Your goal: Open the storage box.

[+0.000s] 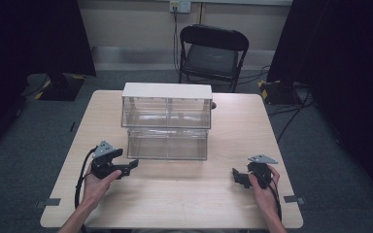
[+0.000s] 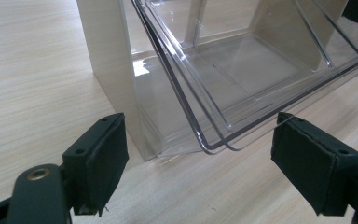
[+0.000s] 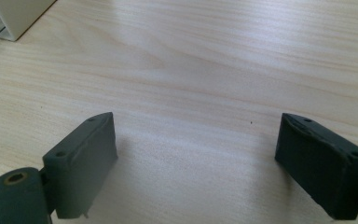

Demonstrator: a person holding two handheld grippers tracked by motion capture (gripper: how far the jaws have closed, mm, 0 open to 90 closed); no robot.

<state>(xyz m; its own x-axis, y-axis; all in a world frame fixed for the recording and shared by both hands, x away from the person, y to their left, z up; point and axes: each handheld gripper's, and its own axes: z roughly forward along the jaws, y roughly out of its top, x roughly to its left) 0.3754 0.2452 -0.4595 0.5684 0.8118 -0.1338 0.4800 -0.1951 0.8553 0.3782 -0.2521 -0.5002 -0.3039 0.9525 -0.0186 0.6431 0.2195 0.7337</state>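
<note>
A small cabinet [image 1: 166,104] with a white top and clear plastic drawers stands at the middle of the table [image 1: 184,204]. Its lower clear drawer [image 1: 167,144] juts out toward me. My left gripper [image 1: 132,165] lies on the table at the drawer's front left corner, held by a hand. In the left gripper view the jaws of this gripper [image 2: 200,158] stand wide apart and open, with the clear drawer's [image 2: 242,70] rounded corner just beyond them, beside the cabinet's white side wall [image 2: 109,70]. My right gripper [image 1: 237,175] rests at the right front of the table; its jaws [image 3: 198,158] are open over bare wood.
A black folding chair [image 1: 212,51] stands behind the table's far edge. Dark curtains hang at both sides, and cables run over the grey floor at the right. A corner of the cabinet [image 3: 14,16] sits far off in the right gripper view.
</note>
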